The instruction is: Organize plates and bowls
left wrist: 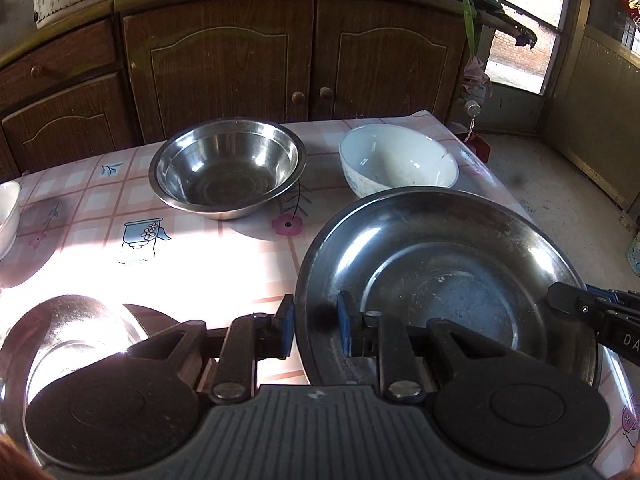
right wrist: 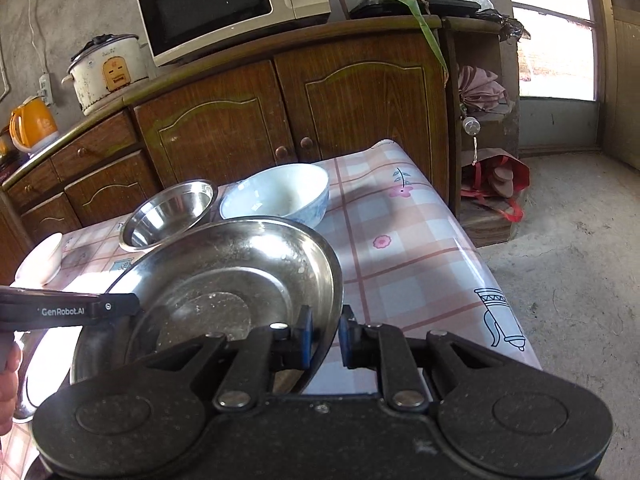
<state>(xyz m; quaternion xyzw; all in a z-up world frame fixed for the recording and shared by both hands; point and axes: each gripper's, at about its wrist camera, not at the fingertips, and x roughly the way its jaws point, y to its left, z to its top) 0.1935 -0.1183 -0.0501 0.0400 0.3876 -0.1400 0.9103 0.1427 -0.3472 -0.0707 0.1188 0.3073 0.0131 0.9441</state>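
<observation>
A wide steel plate (left wrist: 440, 272) hangs tilted just above the checked tablecloth (left wrist: 192, 276), held from both sides. My left gripper (left wrist: 316, 330) is shut on its left rim, blue pads on either side of the edge. My right gripper (right wrist: 326, 336) is shut on the right rim of the same plate (right wrist: 224, 272). Each gripper shows in the other's view: the right gripper (left wrist: 560, 300) at the plate's right edge, the left gripper (right wrist: 132, 306) at its left edge. Behind the plate stand a steel bowl (left wrist: 228, 168) and a white bowl (left wrist: 396, 160), side by side.
A small white bowl (left wrist: 8, 216) sits at the table's left edge. Another shiny steel dish (left wrist: 76, 332) lies at the near left in bright sun. Brown cabinets (right wrist: 240, 128) rise behind the table, with a microwave (right wrist: 224, 4) and rice cooker (right wrist: 108, 72) on top. The table's right edge (right wrist: 480, 280) drops to concrete floor.
</observation>
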